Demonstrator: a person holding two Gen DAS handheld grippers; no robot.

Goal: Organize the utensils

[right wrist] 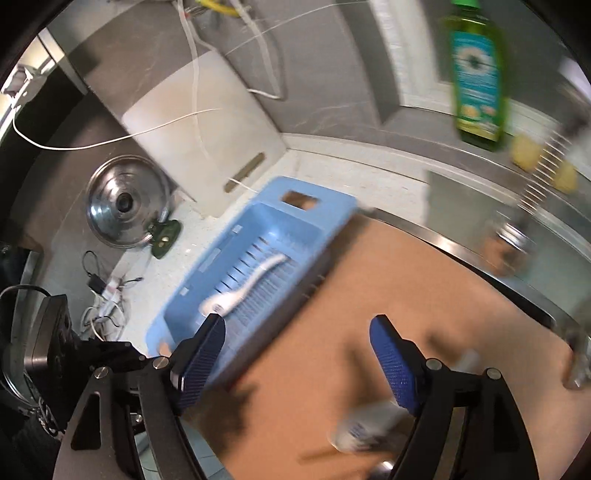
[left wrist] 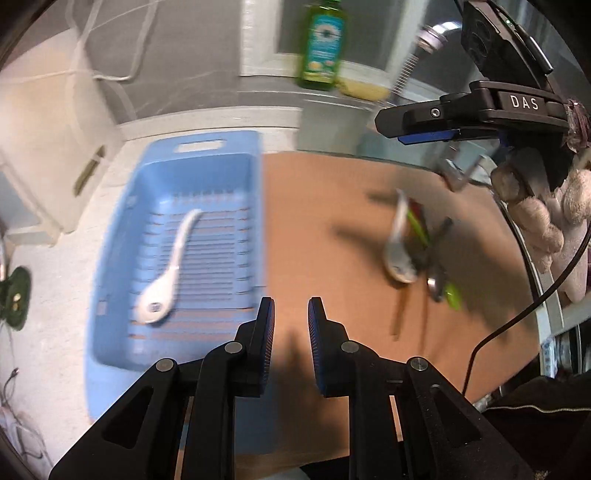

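Note:
A light blue slotted tray (left wrist: 118,258) (right wrist: 207,280) sits on the pale counter with one white ceramic spoon (left wrist: 166,280) (right wrist: 251,284) inside. To its right on the brown board (left wrist: 314,221) (right wrist: 424,295) lies a blurred pile of utensils (left wrist: 413,254): another white spoon (left wrist: 397,254) (right wrist: 365,428), green-handled pieces (left wrist: 421,229) and thin dark sticks. My left gripper (left wrist: 291,302) hovers over the tray's right edge, its jaws slightly apart and empty. My right gripper (right wrist: 298,323) (left wrist: 393,131) hangs above the board with its jaws wide and nothing in them.
A green bottle (left wrist: 323,44) (right wrist: 478,74) stands on the back ledge beside a faucet (left wrist: 436,35). A steel pot lid (right wrist: 125,203) and loose cables (right wrist: 107,291) lie left of the tray. A hand in a fuzzy pink sleeve (left wrist: 554,218) holds the right gripper.

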